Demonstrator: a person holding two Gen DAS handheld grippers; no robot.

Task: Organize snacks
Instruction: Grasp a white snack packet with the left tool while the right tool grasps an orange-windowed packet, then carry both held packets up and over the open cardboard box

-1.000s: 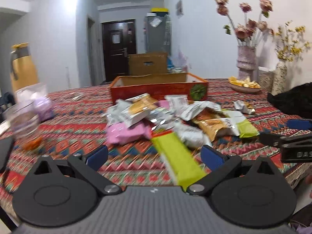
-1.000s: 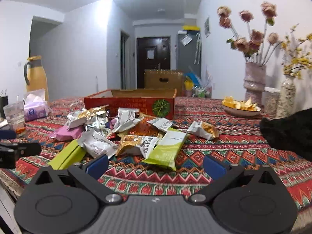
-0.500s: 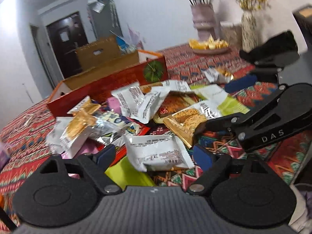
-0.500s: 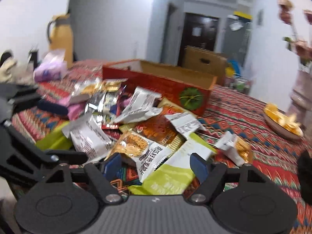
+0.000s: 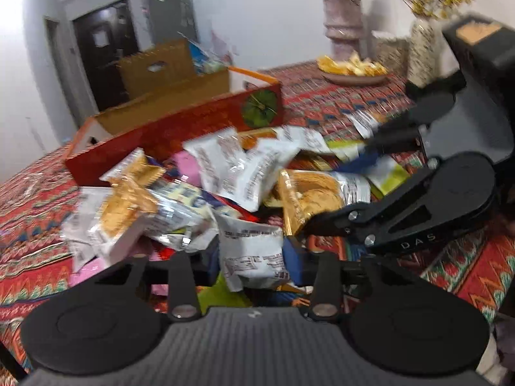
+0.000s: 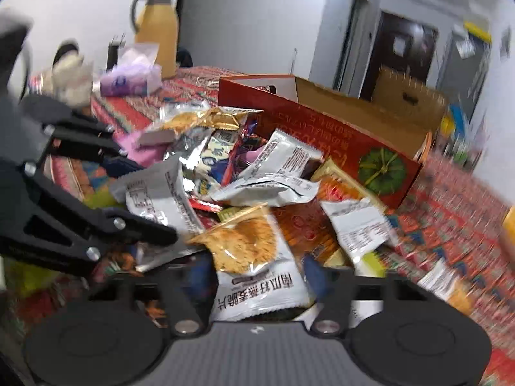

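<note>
The left tongs (image 5: 251, 263) pinch a white snack packet (image 5: 250, 254) and the right tongs (image 6: 259, 278) pinch a cracker packet (image 6: 254, 257), both in the pile in front of the red box (image 6: 338, 135). These packets are light, crinkly and slippery. Hold the flat sealed edge, because crackers break.

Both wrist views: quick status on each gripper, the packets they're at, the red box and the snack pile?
left gripper: closed on the white packet
white packet: pinched, at the pile's near edge
right gripper: closed on the cracker packet
cracker packet: pinched, sealed
red box: open, no snacks seen inside
snack pile: heaped loose on the tablecloth
</note>
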